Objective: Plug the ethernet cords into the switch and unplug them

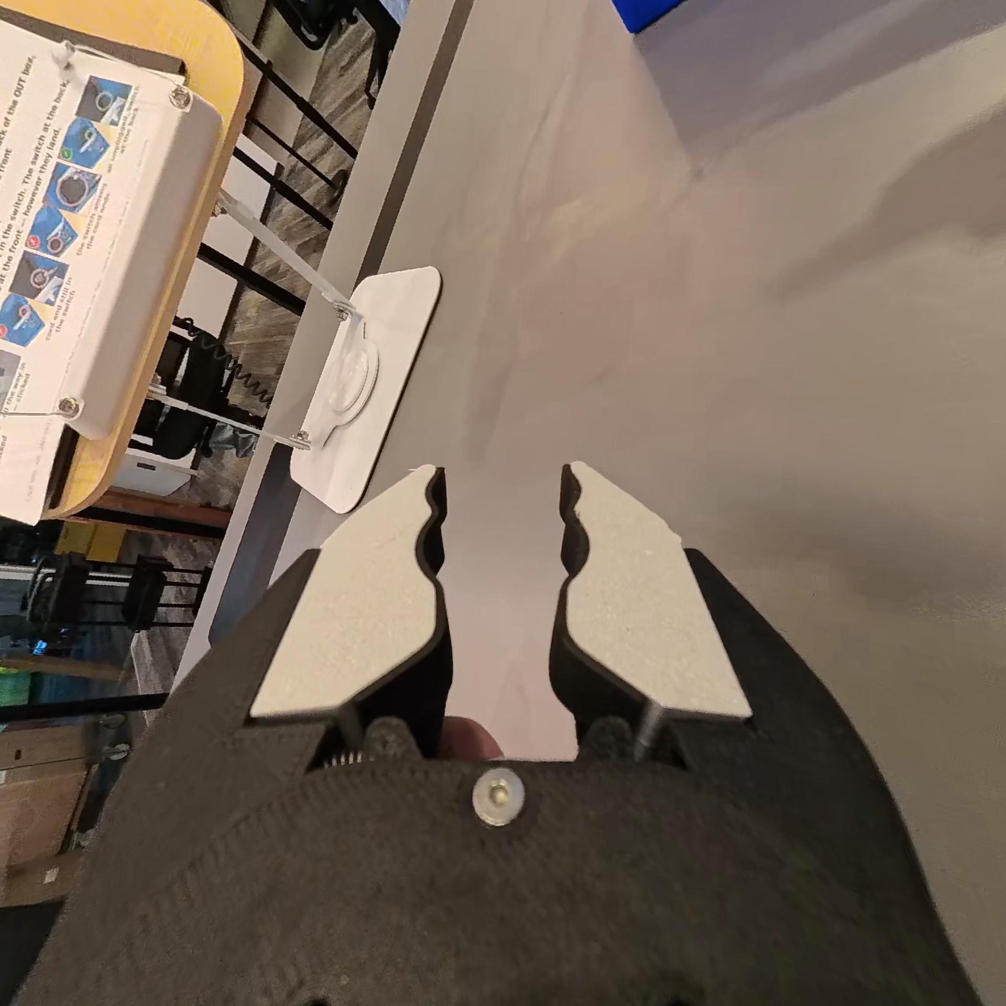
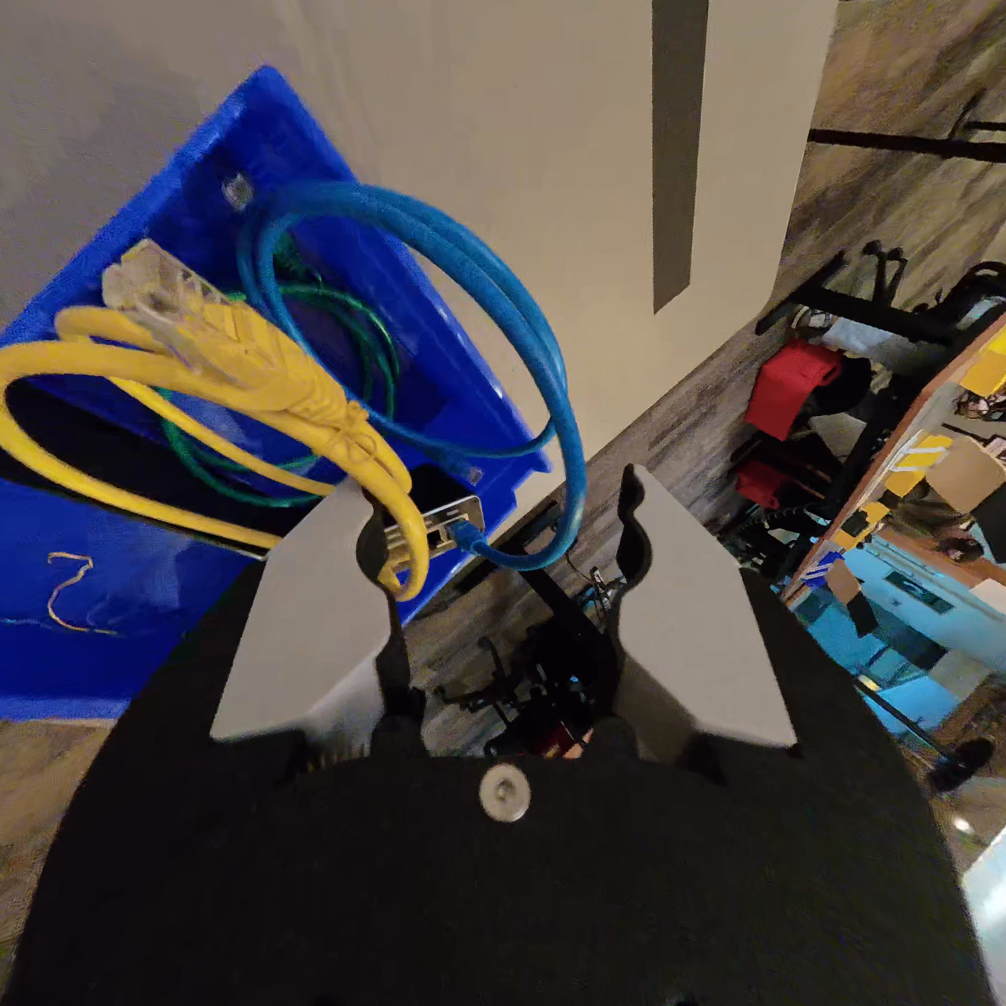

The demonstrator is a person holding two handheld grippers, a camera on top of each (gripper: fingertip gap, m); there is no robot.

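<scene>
Right wrist view: right gripper (image 2: 503, 536) spread wide, empty; switch (image 2: 435, 528) in blue bin (image 2: 98, 609) w/ blue cord (image 2: 490, 305) plugged in, yellow cord (image 2: 179, 375) looped beside. Left gripper (image 1: 503, 492) parted, empty, over grey table (image 1: 707, 381).

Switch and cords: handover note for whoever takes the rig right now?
Left claw: open, empty, over the bare grey table.
Right claw: open, holding nothing, close to the switch, which sits in the blue bin.
Blue cord: one end plugged into the switch.
Yellow cord: seems plugged beside it, partly hidden by a finger; its other clear plug hangs free.
Green cord: coiled in the bin, ends unseen.
Left: finish plugging, then unplug all.
</scene>
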